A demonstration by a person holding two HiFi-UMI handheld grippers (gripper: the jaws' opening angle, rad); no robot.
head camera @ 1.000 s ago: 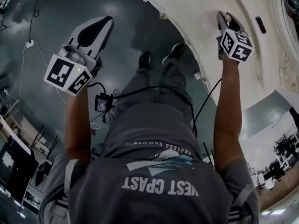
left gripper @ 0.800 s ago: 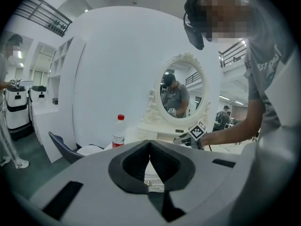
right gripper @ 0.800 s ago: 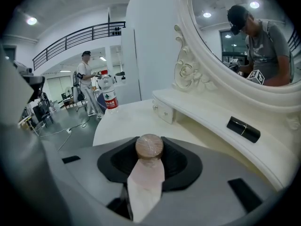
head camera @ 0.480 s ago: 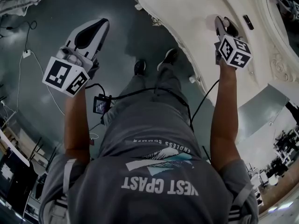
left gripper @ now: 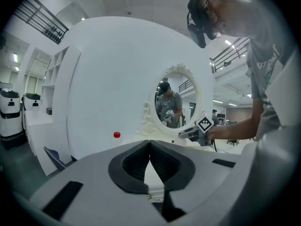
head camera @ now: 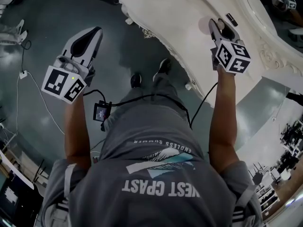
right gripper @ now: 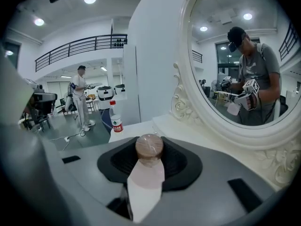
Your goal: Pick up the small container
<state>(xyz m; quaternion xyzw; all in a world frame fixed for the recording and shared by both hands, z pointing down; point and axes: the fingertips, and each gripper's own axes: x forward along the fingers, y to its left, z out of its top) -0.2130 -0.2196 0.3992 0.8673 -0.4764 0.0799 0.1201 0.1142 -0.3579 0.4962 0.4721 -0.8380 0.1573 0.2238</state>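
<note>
Right gripper (head camera: 220, 28): jaws partway closed, clamped on the small container (right gripper: 148, 173), which has a pale pink body and a round brownish cap pointing away from the camera. Head view puts this gripper at 1 o'clock, above the white dressing table (head camera: 184, 13).

Left gripper (left gripper: 150, 147): jaws shut tip to tip, nothing between them. Head view has it at 10 o'clock over the dark floor (head camera: 42, 32), well apart from the table.

Oval mirror (right gripper: 235, 55) with a carved white frame stands on the table, at 2 o'clock from the container in the right gripper view.

Clear bottle (right gripper: 115, 118) with a red cap stands upright near the table's far end, at 11 o'clock from the container.

Second person (right gripper: 82, 100) stands far off at 10 o'clock.
</note>
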